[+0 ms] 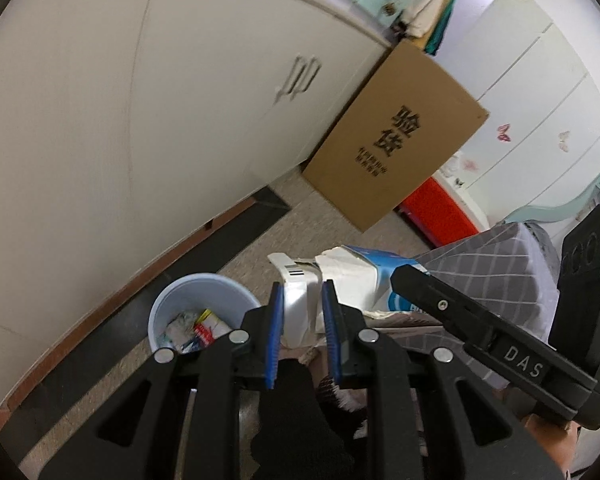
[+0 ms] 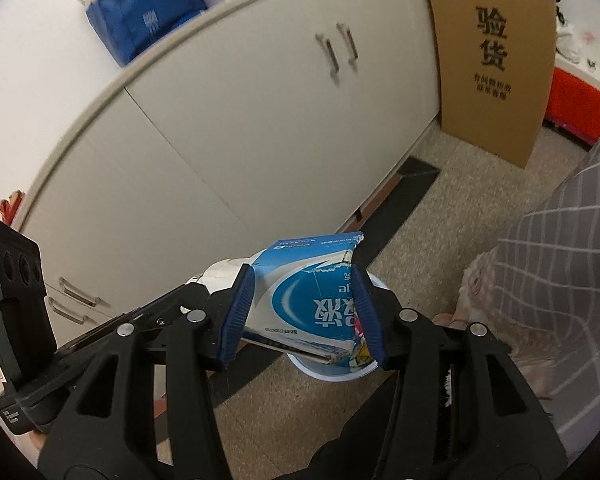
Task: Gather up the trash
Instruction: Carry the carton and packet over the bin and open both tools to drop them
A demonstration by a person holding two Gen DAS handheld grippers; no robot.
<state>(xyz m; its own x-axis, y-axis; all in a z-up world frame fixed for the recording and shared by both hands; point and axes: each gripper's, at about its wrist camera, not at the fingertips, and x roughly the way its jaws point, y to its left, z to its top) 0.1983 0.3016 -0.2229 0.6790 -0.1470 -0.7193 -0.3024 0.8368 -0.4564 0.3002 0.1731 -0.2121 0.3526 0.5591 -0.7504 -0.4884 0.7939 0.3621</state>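
A torn blue-and-white carton [image 2: 308,300] is held between both grippers, above the floor. My right gripper [image 2: 300,312] is shut on its blue printed end. My left gripper [image 1: 302,336] is shut on its white end [image 1: 298,300]; the blue end shows beyond it [image 1: 384,280]. A pale blue waste bin [image 1: 198,300] with several wrappers inside stands on the floor left of the left gripper. In the right wrist view the bin [image 2: 332,372] sits directly under the carton, mostly hidden by it.
White cabinet doors [image 2: 260,120] run along the far side. A flat cardboard box [image 1: 396,140] leans against them, with a red item [image 1: 440,212] behind it. A grey checked cloth [image 2: 560,260] lies at the right. The floor is speckled with a dark strip [image 2: 404,192].
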